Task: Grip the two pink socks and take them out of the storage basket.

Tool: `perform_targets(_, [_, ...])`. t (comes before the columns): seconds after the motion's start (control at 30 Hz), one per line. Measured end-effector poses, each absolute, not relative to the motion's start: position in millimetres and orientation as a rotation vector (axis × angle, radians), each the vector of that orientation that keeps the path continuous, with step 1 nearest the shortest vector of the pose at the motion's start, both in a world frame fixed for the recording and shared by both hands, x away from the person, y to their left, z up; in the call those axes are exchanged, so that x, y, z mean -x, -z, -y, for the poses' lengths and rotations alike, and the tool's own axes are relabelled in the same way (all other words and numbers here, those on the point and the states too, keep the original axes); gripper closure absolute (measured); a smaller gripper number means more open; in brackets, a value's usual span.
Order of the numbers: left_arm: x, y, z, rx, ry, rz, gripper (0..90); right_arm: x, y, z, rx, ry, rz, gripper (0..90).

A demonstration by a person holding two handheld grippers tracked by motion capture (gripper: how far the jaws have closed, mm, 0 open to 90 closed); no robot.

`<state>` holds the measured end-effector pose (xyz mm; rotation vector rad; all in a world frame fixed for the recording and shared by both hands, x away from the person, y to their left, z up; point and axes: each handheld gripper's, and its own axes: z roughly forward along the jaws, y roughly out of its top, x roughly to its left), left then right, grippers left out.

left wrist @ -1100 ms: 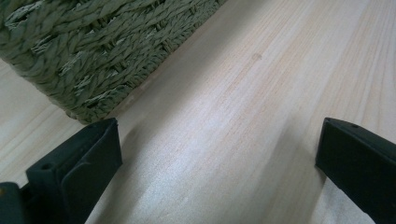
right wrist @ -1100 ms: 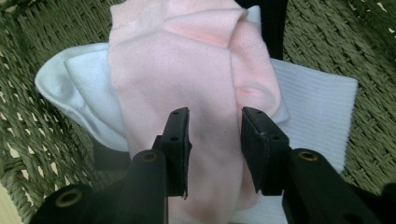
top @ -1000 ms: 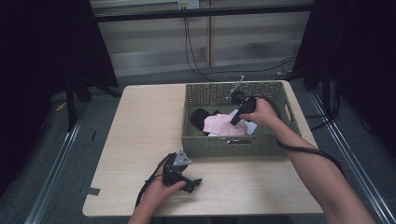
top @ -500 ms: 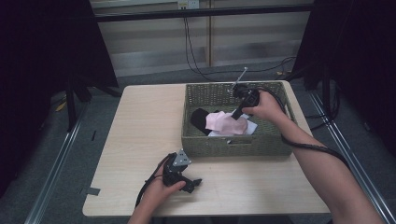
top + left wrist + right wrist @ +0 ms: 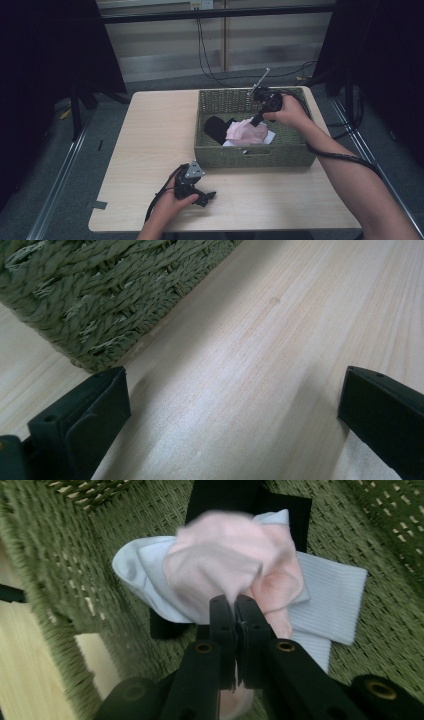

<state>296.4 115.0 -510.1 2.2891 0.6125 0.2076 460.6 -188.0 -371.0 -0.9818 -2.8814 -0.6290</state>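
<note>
Pink cloth is now pinched in the closed right gripper and has been raised inside the basket, likely for removal; left gripper is rested open on the table.

Looks like a lab/recording setup: bare wood table w/ dark curtains at 9 and 3 o'clock, cables dangling at 12, floor rails, grey carpet.
</note>
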Motion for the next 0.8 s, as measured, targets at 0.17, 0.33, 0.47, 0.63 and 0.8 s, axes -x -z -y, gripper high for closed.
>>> perform_targets(0.17, [-296.4,510.1,-115.1,-2.289,-0.208,-0.612,0.0,-453.9,352.6,194.4,0.978,0.631,2.881,87.4])
perform_targets(0.33, [-296.2,510.0,-115.0,-2.291,-0.211,-0.614,0.0,-447.4,336.5,200.5,0.965,0.663,2.876,87.4])
perform_targets(0.47, [-296.2,510.0,-115.0,-2.291,-0.211,-0.614,0.0,-442.4,325.2,204.8,0.957,0.662,2.881,87.4])
perform_targets(0.63, [-296.2,510.0,-115.0,-2.291,-0.211,-0.614,0.0,-437.4,314.7,208.4,0.947,0.664,2.890,87.4])
perform_targets(0.8, [-296.3,510.0,-115.0,-2.292,-0.211,-0.613,0.0,-431.3,303.0,210.2,0.918,0.674,2.905,87.4])
